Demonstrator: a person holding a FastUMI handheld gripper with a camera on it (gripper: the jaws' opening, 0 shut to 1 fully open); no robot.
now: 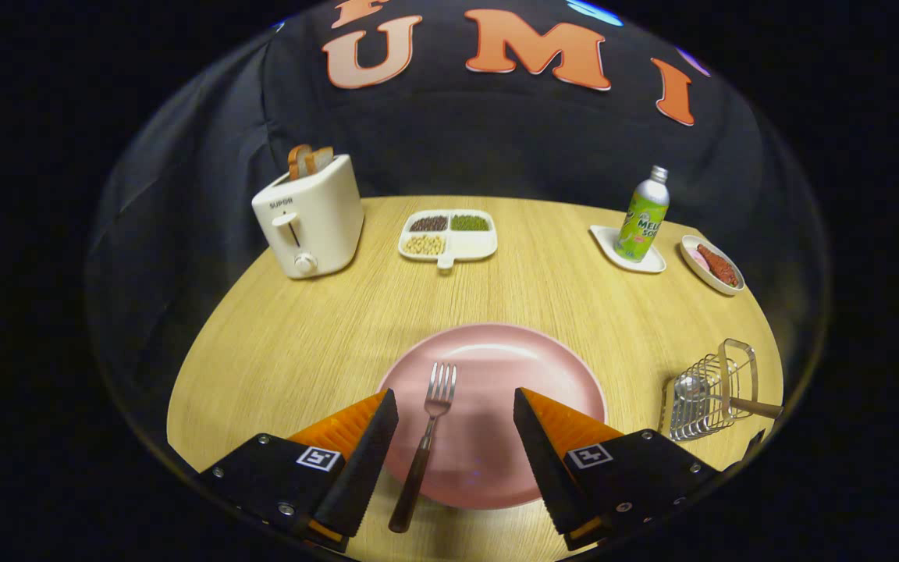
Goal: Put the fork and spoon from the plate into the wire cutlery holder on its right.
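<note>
A fork (pixel 428 428) with a dark handle lies on the pink plate (pixel 531 363), tines pointing away, handle hanging over the plate's near rim. My gripper (pixel 456 407) hovers open above the plate's near half, and the fork lies between the two fingers, closer to the left one. The wire cutlery holder (pixel 711 390) lies tipped on the table to the plate's right. A spoon (pixel 695 388) rests in it, bowl inside the wires and wooden handle sticking out to the right.
At the back of the wooden table stand a white toaster (pixel 310 218) with bread, a divided dish of beans (pixel 448 234), a green bottle (pixel 641 215) on a small white tray, and a small dish (pixel 713 265) with red food.
</note>
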